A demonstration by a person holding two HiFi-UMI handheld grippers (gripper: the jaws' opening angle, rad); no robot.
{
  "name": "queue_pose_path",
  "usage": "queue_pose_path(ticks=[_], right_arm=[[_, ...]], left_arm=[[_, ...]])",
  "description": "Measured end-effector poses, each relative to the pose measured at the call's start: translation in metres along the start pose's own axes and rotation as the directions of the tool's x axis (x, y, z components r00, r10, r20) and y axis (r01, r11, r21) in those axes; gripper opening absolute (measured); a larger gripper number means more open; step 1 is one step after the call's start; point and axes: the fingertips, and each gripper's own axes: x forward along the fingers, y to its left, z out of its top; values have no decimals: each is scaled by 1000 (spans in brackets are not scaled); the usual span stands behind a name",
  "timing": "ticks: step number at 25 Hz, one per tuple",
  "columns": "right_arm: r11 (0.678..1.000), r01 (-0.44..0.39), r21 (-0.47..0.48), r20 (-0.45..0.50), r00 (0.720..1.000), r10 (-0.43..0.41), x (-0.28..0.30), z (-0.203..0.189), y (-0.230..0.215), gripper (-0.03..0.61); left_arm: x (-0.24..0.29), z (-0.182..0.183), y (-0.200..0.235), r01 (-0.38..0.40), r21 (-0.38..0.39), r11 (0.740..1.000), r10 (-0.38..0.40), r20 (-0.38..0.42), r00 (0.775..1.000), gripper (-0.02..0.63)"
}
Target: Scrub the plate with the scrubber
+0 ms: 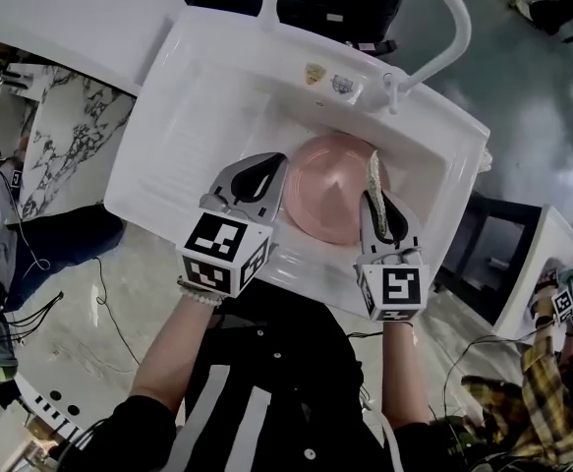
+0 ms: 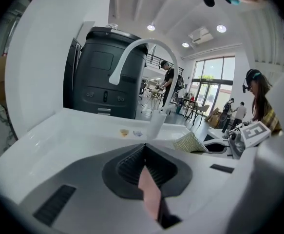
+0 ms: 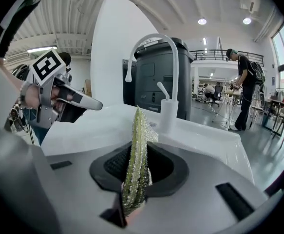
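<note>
A: Where was the plate (image 1: 330,190)?
B: Pink and round, in the white sink (image 1: 198,96), its left rim pinched.
A: And the scrubber (image 1: 373,180)?
B: Yellow-green mesh, upright and edge-on at the plate's right rim

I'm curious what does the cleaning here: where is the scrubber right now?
In the head view the scrubber stands on edge, pinched in the right gripper, by the right rim of the pink plate inside the white sink.

White moulded plastic sink (image 1: 168,155) filled the middle, white arched faucet (image 3: 175,67) rose from its back ledge, tall dark grey bin (image 2: 103,77) stood behind, marble-patterned slab (image 1: 70,136) lay at left, black cables (image 1: 109,313) trailed beside it.
</note>
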Motion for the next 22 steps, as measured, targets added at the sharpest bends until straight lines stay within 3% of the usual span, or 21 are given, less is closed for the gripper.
queue_pose_path(ticks=[10, 14, 22], right_arm=[[993, 95, 64, -117, 989, -87, 40, -58, -27, 72], [993, 113, 41, -162, 981, -105, 56, -75, -31, 72], [988, 153, 2, -286, 947, -146, 73, -108, -36, 72]], left_arm=[[62, -52, 17, -15, -39, 999, 9, -159, 987, 0], [81, -68, 28, -16, -31, 999, 9, -222, 975, 2], [110, -115, 37, -11, -58, 998, -12, -384, 923, 88]])
